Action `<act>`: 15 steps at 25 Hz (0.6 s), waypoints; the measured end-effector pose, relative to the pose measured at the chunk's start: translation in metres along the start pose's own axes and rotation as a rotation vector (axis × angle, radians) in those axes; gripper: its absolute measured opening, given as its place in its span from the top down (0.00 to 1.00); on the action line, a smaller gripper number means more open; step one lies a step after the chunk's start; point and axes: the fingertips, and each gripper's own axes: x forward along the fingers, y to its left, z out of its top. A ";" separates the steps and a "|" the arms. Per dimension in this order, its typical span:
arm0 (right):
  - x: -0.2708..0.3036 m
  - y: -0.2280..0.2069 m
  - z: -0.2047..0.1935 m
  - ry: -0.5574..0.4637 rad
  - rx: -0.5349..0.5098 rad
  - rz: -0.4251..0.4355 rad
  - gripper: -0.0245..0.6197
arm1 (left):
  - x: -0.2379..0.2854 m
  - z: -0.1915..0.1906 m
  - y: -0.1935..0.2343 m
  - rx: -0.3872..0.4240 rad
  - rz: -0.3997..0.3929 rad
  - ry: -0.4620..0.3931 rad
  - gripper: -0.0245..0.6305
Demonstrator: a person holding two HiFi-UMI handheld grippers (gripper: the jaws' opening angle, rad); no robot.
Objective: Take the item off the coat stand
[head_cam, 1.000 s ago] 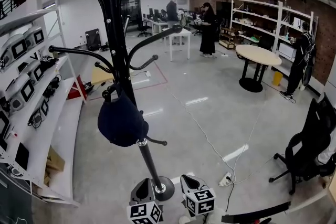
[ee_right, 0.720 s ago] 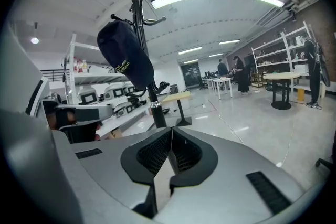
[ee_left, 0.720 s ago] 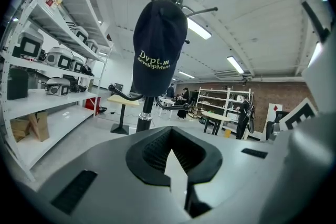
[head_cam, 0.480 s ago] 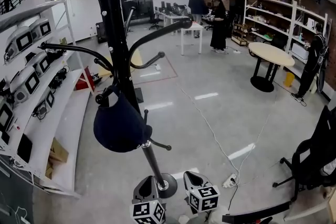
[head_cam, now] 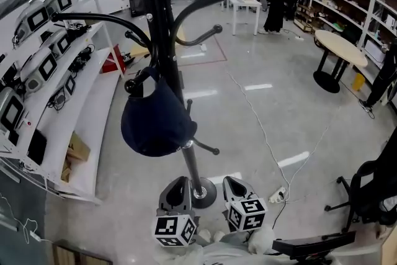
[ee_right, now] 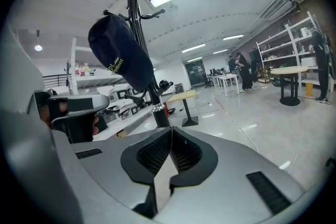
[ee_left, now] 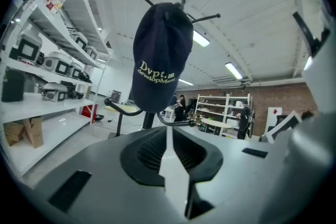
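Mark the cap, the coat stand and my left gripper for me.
cap (head_cam: 155,124), head view, on its dark crown.
coat stand (head_cam: 192,164), head view, on the pole below the cap.
left gripper (ee_left: 168,131), left gripper view, at the tips of its shut jaws.

Grey floor (head_cam: 267,115), white shelving (head_cam: 56,115), round table (head_cam: 340,49)

A dark navy cap (ee_left: 160,57) with pale lettering on its front hangs from a low hook of the black coat stand (head_cam: 162,28), crown bulging downward. It sits above and straight ahead of the jaws of the left gripper (ee_left: 167,131), apart from them. From the jaws of the right gripper (ee_right: 170,131) it lies up and to the left.
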 end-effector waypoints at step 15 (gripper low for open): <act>0.005 0.009 0.002 -0.008 -0.001 0.026 0.94 | -0.006 0.060 0.013 0.029 0.016 -0.150 0.47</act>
